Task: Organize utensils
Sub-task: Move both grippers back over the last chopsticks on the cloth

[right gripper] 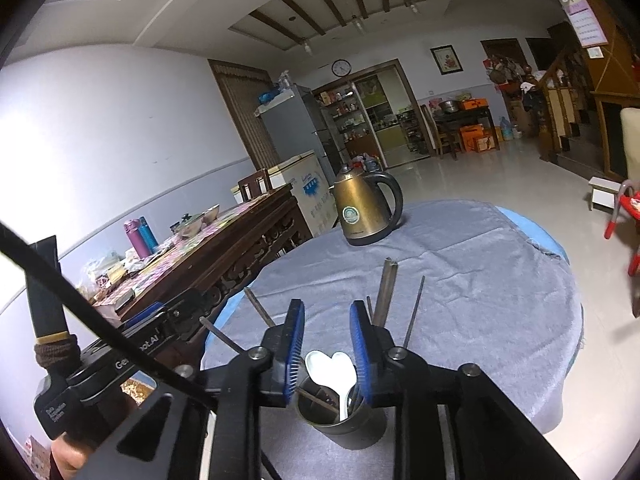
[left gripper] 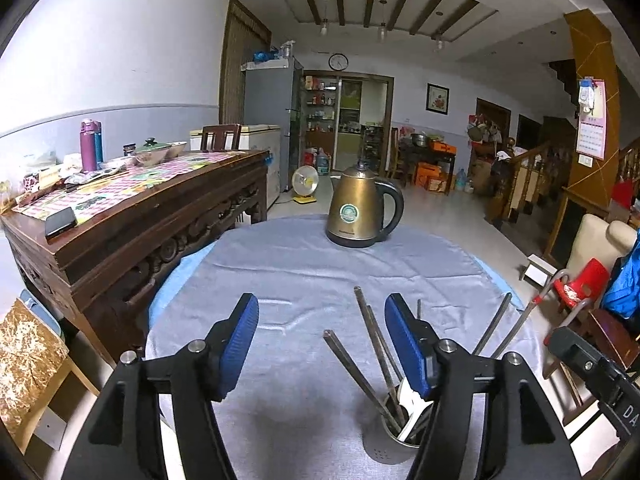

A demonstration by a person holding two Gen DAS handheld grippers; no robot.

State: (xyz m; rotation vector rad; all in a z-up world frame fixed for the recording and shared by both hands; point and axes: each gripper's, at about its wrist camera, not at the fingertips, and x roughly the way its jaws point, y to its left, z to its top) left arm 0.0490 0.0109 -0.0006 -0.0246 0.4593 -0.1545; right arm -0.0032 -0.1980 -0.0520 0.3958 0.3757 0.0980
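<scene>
Apparently both grippers are hovering open and empty: left gripper (left gripper: 322, 344), right gripper (right gripper: 326, 344) over the near utensil cup (right gripper: 340, 420); chopsticks (left gripper: 372, 356) are leaning, so approaching vertically seems wise.

left hand-held gripper (left gripper: 321, 344): jaws spread wide, nothing between the blue pads, level, pointing forward | right hand-held gripper (right gripper: 327, 354): jaws parted by a narrower gap, nothing clamped, tilted to its own left | left one's black body shows at lower left of right wrist view
</scene>
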